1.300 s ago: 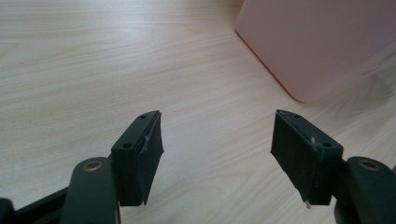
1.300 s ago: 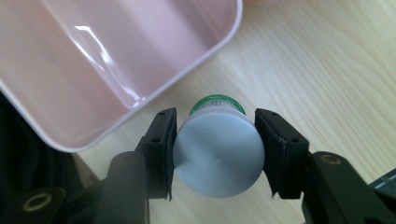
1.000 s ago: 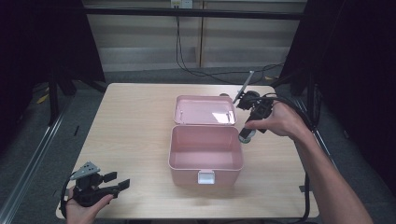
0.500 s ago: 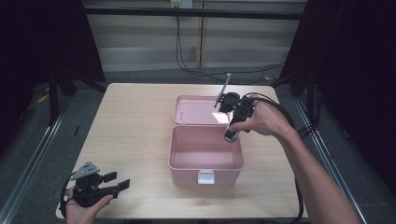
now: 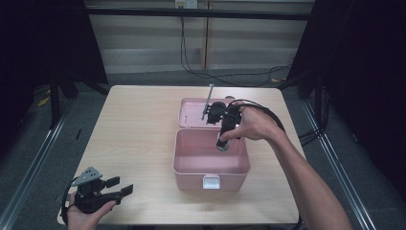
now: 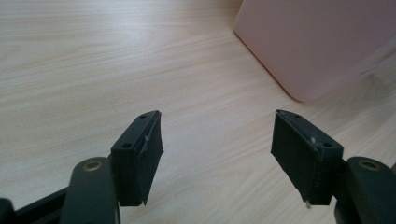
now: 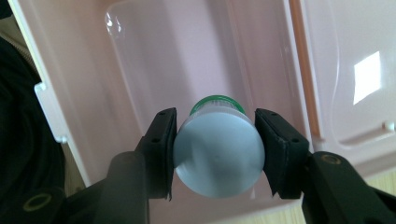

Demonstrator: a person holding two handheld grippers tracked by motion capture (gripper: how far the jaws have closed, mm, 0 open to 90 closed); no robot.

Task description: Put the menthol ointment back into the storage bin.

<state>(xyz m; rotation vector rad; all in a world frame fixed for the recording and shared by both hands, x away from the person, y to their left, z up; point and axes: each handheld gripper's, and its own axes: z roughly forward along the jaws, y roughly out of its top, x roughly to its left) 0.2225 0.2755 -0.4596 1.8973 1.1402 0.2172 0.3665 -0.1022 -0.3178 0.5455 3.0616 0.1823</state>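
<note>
Now right claw (image 7: 215, 154) grips bottle (image 7: 217, 154) above pink box's rim (image 5: 210, 171); left claw (image 6: 217, 158) open.

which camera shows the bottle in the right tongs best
The right gripper view: the bottle looms close, end-on, clamped above the open pink box. The high view shows it small, partly behind the hand.
</note>
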